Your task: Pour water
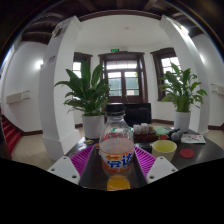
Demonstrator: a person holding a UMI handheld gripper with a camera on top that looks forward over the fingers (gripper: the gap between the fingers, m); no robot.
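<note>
A clear plastic bottle (pixel 117 145) with an orange label stands upright between my fingers, on a dark table (pixel 95 178). My gripper (pixel 117 160) is shut on the bottle: the magenta pads (pixel 84 158) meet its sides at label height. A small round orange thing (pixel 118 183), perhaps a cap, lies right before the bottle's base. To the right of the bottle, just past the right finger, sits a yellow-green bowl (pixel 163 150).
Beyond the bowl are a pink-red object (pixel 185 155) and a white item (pixel 193 138). Two potted plants (pixel 92 95) (pixel 182 88) stand behind the table, with a dark box (pixel 135 112) and a dish (pixel 146 130) between them. A doorway lies farther back.
</note>
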